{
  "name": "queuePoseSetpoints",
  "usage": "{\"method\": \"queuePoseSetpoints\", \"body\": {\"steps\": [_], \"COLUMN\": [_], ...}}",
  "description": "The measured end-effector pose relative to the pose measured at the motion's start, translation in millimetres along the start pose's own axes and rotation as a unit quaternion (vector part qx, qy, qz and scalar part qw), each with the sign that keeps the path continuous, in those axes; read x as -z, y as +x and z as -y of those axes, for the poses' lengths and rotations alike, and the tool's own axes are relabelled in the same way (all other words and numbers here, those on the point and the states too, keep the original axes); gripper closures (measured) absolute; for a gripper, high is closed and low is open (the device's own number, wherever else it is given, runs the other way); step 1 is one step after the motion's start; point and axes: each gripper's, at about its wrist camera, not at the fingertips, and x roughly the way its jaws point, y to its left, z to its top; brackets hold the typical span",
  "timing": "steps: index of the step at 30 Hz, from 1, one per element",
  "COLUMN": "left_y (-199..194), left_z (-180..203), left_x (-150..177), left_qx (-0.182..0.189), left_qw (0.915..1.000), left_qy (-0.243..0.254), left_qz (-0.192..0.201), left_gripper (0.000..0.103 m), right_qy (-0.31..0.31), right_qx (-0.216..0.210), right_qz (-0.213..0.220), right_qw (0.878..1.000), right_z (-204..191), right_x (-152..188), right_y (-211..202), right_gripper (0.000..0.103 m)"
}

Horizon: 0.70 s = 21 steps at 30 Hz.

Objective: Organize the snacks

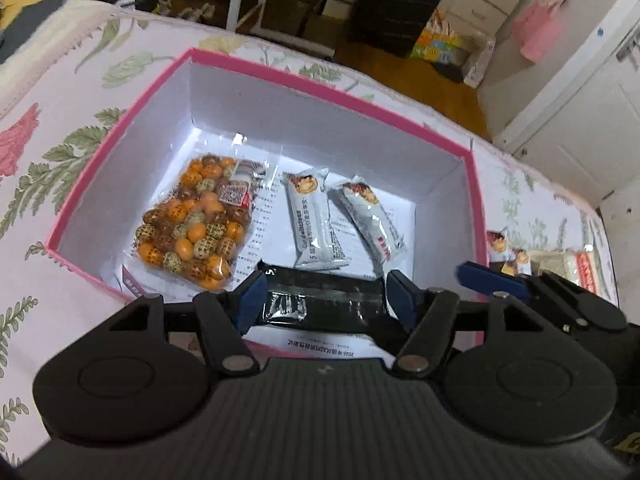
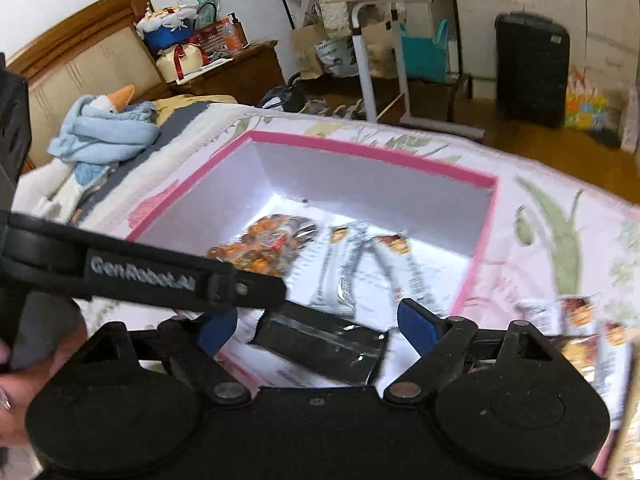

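While the left gripper (image 1: 324, 300) pinches a black packet (image 1: 320, 304) at the pink box's (image 1: 120, 128) near edge, right gripper (image 2: 316, 328) fingers spread, two white bars (image 1: 316, 224) beyond, loose snacks (image 1: 516, 252) on the bed.

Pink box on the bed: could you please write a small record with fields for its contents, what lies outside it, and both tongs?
container: pink box, open, on floral bedspread
inside: candy bag; two white snack bars side by side; black packet near the front wall
outside: more snack packets, right of the box
left tongs: fingers either side of the black packet; grip unclear
right tongs: open, holding nothing
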Motion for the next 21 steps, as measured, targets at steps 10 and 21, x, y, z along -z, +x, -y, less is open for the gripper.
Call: {"method": "queuePoseSetpoints", "body": {"steps": [10, 21], "left_y": [-58, -104], "left_z": [32, 108], "left_x": [19, 34], "left_qx": [0.029, 0.088], "left_qw": [0.9989, 0.9912], "left_qy": [0.021, 0.069], "left_qz": [0.029, 0.07], "left_gripper": [0.038, 0.035], "right_qy": [-0.026, 0.031], "right_qx": [0.035, 0.091], "right_qz": [-0.016, 0.015], "right_qw": [0.999, 0.995], "right_z": [24, 89], "right_x": [-2, 6], "right_y": [-106, -198], "right_gripper": [0.013, 0.013]}}
